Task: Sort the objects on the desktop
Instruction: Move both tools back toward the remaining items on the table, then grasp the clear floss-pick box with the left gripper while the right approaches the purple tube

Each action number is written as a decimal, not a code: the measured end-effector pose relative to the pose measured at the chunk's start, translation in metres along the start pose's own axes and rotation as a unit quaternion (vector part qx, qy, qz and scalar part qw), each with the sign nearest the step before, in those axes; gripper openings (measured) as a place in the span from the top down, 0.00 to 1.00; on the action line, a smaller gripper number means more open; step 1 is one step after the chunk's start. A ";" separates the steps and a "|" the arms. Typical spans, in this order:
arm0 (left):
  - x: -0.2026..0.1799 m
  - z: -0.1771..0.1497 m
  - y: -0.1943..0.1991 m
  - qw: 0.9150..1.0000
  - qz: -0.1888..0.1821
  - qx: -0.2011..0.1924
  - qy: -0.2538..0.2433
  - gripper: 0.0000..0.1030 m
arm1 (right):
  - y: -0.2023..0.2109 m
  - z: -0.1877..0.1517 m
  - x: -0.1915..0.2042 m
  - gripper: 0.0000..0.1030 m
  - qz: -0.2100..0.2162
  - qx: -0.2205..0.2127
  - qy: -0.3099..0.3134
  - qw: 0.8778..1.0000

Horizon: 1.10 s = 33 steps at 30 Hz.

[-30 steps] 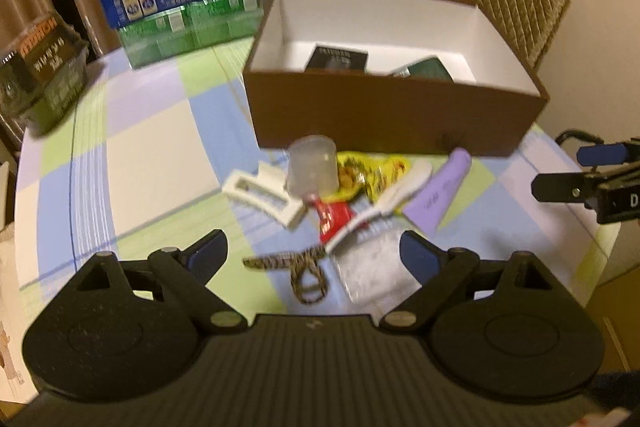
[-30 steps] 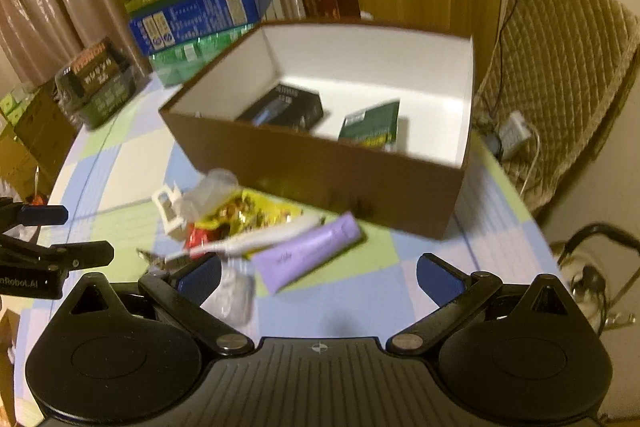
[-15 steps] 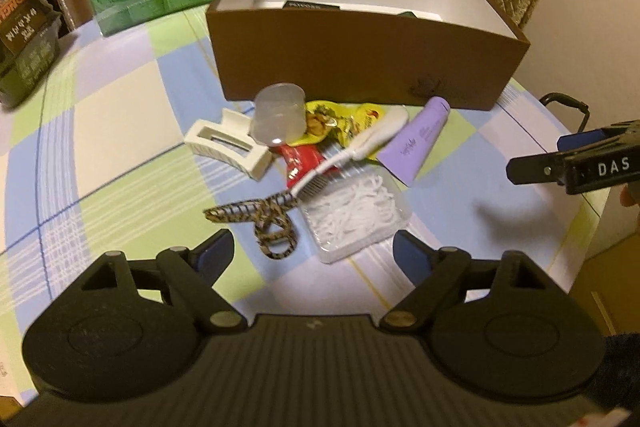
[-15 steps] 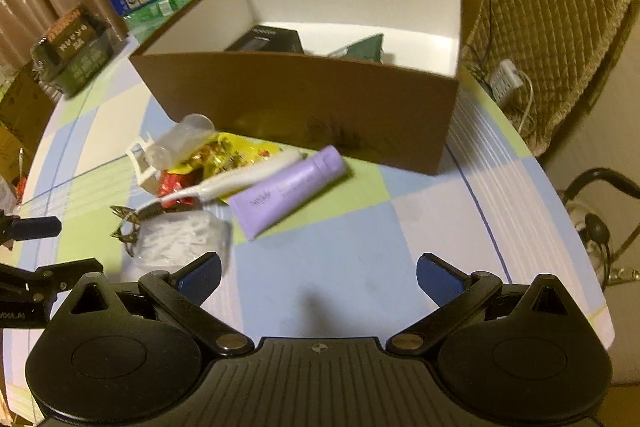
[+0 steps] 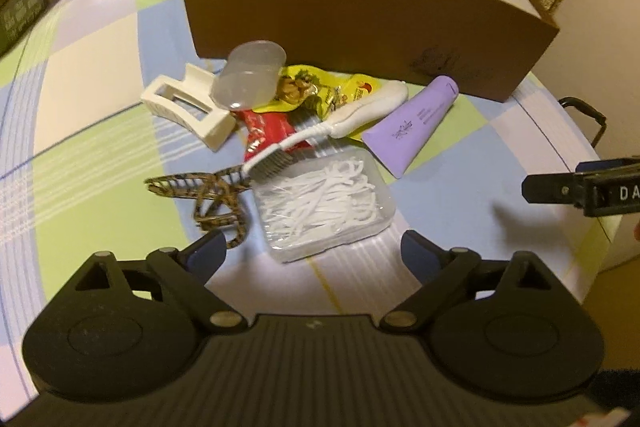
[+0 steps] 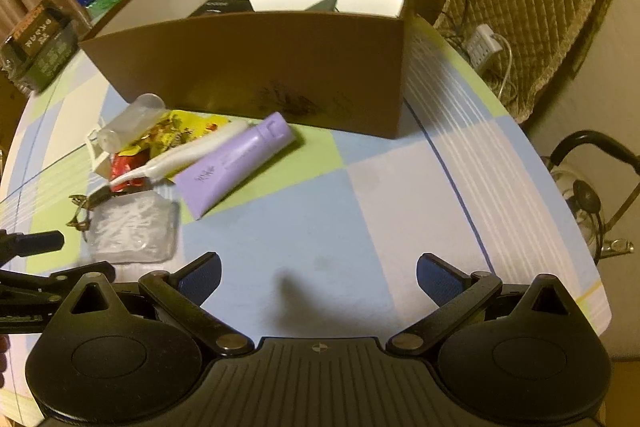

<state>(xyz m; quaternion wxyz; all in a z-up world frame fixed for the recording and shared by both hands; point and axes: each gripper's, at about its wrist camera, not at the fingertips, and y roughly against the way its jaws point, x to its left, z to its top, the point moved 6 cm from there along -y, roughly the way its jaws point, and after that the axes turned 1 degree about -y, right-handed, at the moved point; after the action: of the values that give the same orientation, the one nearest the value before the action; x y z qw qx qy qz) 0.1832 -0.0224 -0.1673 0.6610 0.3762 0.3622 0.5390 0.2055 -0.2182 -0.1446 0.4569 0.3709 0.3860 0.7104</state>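
Box at tabletop rear. Before it, pile: hair claw left, tube right, toothbrush across snack packets, floss-pick case nearest, hair clip left of case.

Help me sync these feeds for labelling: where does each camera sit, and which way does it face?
Left wrist: rides the left gripper, angled down at the clear floss-pick box; own open fingers show, and the right gripper.
Right wrist: rides the right gripper, angled down at bare tablecloth; open fingers show.
Shared: purple tube, brown box.
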 end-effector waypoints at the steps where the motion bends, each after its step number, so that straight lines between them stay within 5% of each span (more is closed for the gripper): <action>1: -0.002 0.001 -0.003 1.000 0.002 0.002 0.003 0.10 | -0.002 0.001 -0.002 0.02 0.000 0.003 -0.001 1.000; 14: -0.015 0.020 -0.038 0.997 0.063 0.000 0.046 0.11 | -0.023 0.014 -0.023 0.02 0.011 0.027 0.010 1.000; 19: -0.015 0.023 -0.046 0.995 0.089 -0.002 0.054 0.19 | -0.029 0.017 -0.026 0.02 0.016 0.033 0.017 0.999; 33: 0.004 -0.022 -0.017 0.994 0.089 0.019 0.055 0.19 | -0.040 0.037 0.002 0.02 0.062 0.014 0.010 0.998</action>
<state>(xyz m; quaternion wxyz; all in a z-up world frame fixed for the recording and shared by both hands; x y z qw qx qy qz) 0.1714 -0.0188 -0.1926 0.5820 0.3894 0.3733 0.6085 0.2516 -0.1969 -0.1637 0.4031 0.3933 0.3770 0.7353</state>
